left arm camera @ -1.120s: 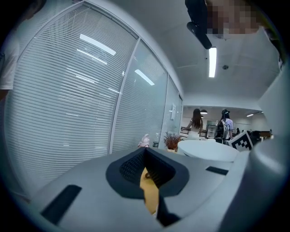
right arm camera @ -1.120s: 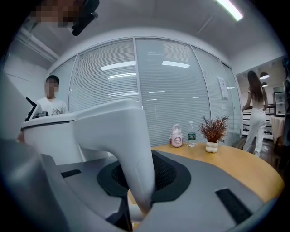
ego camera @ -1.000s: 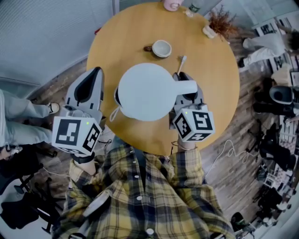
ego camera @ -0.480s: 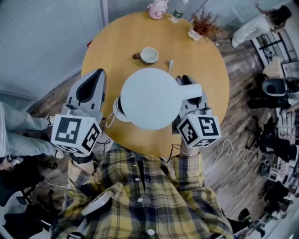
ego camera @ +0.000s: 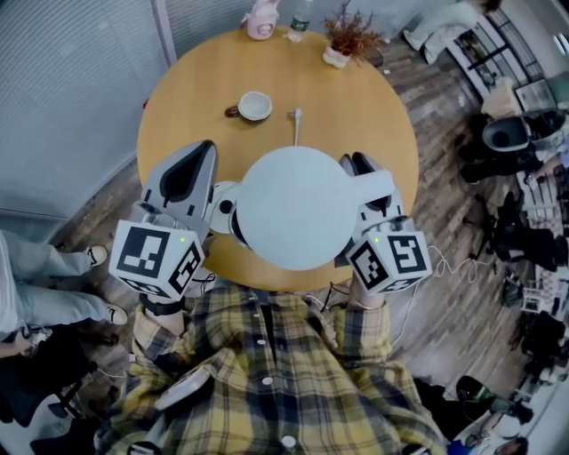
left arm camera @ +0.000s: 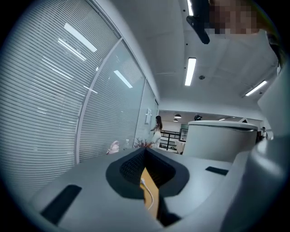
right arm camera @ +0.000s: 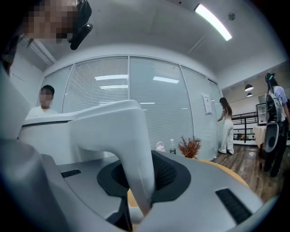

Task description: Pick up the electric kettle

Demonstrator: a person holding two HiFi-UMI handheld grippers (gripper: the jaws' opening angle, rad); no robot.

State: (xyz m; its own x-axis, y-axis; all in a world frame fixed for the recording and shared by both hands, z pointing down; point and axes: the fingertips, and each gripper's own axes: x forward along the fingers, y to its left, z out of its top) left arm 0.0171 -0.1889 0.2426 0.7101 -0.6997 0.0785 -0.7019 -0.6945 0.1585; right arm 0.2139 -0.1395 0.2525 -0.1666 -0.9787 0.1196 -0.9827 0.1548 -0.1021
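The white electric kettle (ego camera: pixel 296 206) fills the middle of the head view, seen from above, its handle (ego camera: pixel 372 187) to the right. My right gripper (ego camera: pixel 360 169) is shut on that handle (right arm camera: pixel 131 136), which passes down between its dark pads (right arm camera: pixel 170 174). The kettle hangs above the round wooden table (ego camera: pixel 382 124). My left gripper (ego camera: pixel 189 169) sits close by the kettle's left side, shut and holding nothing. In the left gripper view the kettle body (left arm camera: pixel 219 138) stands to the right of the jaws (left arm camera: pixel 145 156). A white and dark rim (ego camera: pixel 223 207) peeks from under the kettle's left edge.
A white cup (ego camera: pixel 253 106) and a white stick (ego camera: pixel 296 125) lie beyond the kettle. A pink figure (ego camera: pixel 260 21), a bottle (ego camera: pixel 300 14) and a dried plant (ego camera: pixel 348 35) stand at the table's far edge. A white cable (left arm camera: pixel 151 197) lies on the table. People stand around (right arm camera: pixel 225 127).
The kettle has risen with the right gripper and looks larger. The left gripper has moved in toward the kettle's left side. The table has slid away in the head view.
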